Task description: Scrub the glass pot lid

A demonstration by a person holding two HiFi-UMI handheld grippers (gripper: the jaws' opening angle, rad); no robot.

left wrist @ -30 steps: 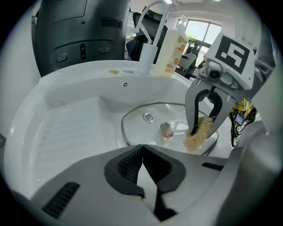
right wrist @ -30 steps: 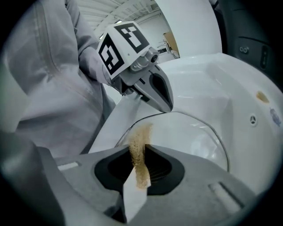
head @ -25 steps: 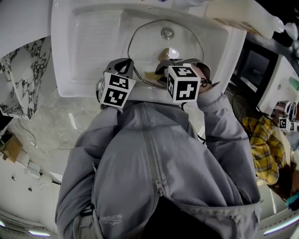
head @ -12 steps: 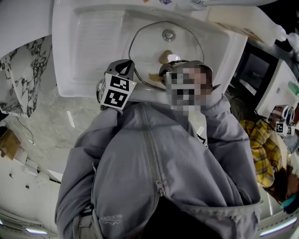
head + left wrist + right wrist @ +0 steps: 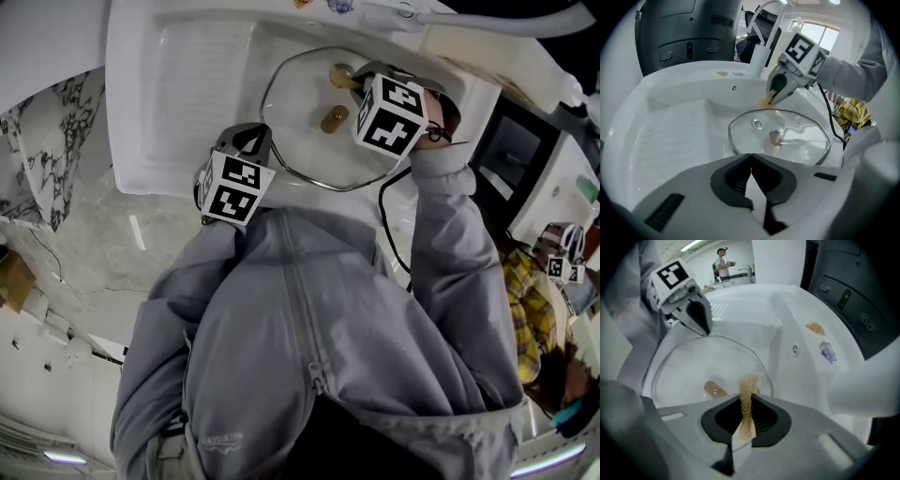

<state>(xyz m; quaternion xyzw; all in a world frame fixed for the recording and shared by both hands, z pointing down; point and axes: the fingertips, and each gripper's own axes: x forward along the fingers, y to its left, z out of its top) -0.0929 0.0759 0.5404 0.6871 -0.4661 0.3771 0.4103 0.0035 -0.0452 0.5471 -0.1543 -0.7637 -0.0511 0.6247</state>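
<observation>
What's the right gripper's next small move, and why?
Probably sweep the right gripper and its scrub pad across the glass pot lid toward the knob: the pad is at the far rim, the left gripper looks shut on the near rim.

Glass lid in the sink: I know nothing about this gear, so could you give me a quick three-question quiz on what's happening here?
1. What does the right gripper hold?
A. a tan scrubber
B. a spoon
C. nothing
2. True or false: the lid lies in the sink.
3. Fill in: the left gripper has its jaws ____ (apart / together).

Key: 1 A; 2 true; 3 together.
</observation>
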